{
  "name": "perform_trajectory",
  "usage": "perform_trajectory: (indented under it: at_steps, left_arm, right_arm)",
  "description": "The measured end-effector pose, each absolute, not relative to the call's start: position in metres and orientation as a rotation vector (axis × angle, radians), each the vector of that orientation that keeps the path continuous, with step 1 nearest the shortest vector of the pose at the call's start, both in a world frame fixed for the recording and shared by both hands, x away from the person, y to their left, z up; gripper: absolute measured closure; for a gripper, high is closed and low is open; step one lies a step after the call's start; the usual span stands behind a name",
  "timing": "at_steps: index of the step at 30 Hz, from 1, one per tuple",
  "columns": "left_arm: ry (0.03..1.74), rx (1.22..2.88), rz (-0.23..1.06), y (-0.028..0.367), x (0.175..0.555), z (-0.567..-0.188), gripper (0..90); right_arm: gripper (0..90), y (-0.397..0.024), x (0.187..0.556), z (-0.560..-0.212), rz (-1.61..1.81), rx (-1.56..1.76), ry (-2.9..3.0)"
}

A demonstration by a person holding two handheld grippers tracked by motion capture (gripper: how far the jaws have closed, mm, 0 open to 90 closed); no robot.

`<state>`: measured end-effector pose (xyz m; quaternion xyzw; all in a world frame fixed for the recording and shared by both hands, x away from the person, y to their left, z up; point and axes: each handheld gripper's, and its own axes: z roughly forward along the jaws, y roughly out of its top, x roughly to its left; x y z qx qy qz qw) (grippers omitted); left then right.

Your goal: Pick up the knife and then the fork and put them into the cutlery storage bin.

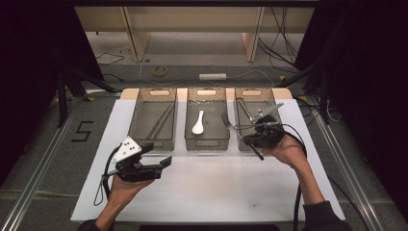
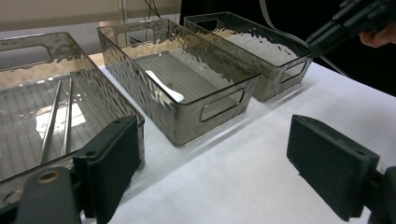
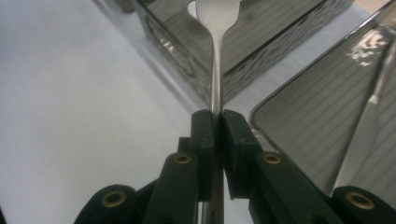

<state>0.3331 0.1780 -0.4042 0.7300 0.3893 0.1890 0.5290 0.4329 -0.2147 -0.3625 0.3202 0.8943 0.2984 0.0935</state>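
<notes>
I see a silver fork (image 3: pixel 217 56), black jaws, smoky ribbed bins (image 2: pixel 187 119), a white spoon (image 1: pixel 197 123), and a white worktop (image 1: pixel 216 187).

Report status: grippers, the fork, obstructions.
Right gripper shut on fork, held over the right bin. Left gripper open, empty. Nothing blocking.

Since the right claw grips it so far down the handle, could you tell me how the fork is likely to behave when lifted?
The fork looks like stiff metal, so it probably won't bend. Its smooth handle, pinched edge-on in the right claw, may pivot or slip.
</notes>
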Motion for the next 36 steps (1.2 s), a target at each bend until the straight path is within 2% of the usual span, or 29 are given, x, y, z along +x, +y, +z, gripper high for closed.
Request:
perform_trajectory:
  at_steps: [17,36]
  left_arm:
    - [0.928,1.745,0.452,0.178,0.333,-0.404,16.7]
    - [0.927,1.743,0.448,0.178,0.333,-0.404,16.7]
  right_arm:
    - [84.3,-0.23,0.488,-0.34,0.852,1.138,2.486]
    - [84.2,-0.241,0.535,-0.369,0.776,1.371,2.363]
